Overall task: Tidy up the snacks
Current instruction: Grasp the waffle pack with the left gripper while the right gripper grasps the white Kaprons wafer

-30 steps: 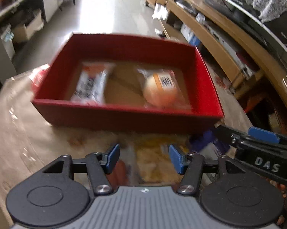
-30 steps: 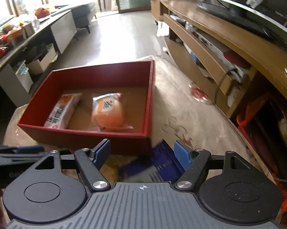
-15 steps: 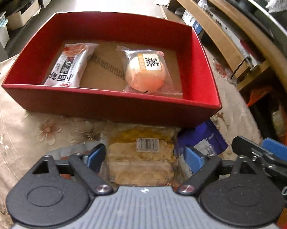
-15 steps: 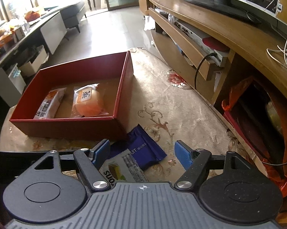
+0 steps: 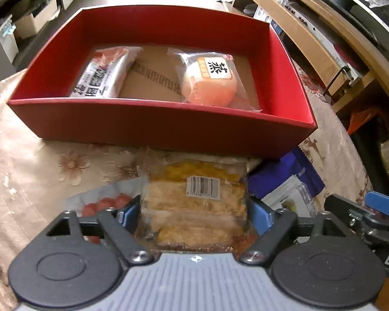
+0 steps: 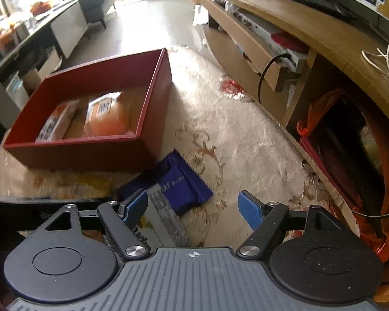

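Observation:
A red box [image 5: 153, 127] holds a white and red bar packet [image 5: 103, 75] and a wrapped orange bun [image 5: 210, 83]. My left gripper [image 5: 194, 212] has its pads against both sides of a clear packet of yellow cake [image 5: 197, 197], just in front of the box. A blue packet [image 5: 285, 176] and a white packet [image 5: 290, 199] lie to its right. My right gripper [image 6: 192, 207] is open, above the white packet [image 6: 158, 220] and blue packet [image 6: 181, 181]; the red box [image 6: 91, 150] is to its left.
A packet with red pieces [image 5: 103, 202] lies under my left gripper's left finger. The table has a beige floral cloth [image 6: 233, 142]. A wooden TV bench [image 6: 272, 39] runs along the right, with an orange bag [image 6: 324, 108] beside it.
My left gripper has moved down over the yellow cake packet and closed onto its sides. My right gripper has swung right and stays open above the blue and white packets.

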Motion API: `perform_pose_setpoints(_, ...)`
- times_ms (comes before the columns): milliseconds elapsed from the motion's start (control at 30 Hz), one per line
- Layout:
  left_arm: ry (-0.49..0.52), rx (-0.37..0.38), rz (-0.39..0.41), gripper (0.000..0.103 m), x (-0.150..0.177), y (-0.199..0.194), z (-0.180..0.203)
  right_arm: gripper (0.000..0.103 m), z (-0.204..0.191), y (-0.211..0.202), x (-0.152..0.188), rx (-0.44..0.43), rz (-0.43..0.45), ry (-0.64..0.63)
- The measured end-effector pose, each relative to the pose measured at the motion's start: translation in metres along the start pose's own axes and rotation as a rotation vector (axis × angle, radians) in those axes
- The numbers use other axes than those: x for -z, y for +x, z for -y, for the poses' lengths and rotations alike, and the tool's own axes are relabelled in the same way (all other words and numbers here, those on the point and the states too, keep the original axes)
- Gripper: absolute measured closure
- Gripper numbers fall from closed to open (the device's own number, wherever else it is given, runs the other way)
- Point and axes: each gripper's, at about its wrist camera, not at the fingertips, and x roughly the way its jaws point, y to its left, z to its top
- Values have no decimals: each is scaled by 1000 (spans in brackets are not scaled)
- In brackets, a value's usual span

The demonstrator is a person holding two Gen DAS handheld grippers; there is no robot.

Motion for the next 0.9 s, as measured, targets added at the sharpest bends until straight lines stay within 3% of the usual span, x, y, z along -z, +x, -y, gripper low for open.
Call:
perform_pose_setpoints(167,-2,8,-4,23,2,-8,-6,20,-9,4,8,-19,-39,-65)
perform_pose_setpoints(267,-8,16,-1,28,2,-14,-10,20,-17,8,10,-37,-61,-105)
perform_pose_setpoints(333,-7,20,4,39,2,-18,-12,20,-23,12,11,-53,-76,-120)
perform_pose_setpoints(400,-4,21,7,39,2,-19,-14,20,-29,17,12,-65,-93,-139)
perform_pose_setpoints(567,-27,35,-8,30,1,-13,-17,20,-38,36,16,-55,-145,-165)
perform_pose_setpoints(733,20,2,-3,16,4,-6,-8,21,-44,51,21,3,-160,-201)
perform_pose_setpoints(900,75,-48,7,12,10,1,1,38,-39,42,20,3,-149,-190)
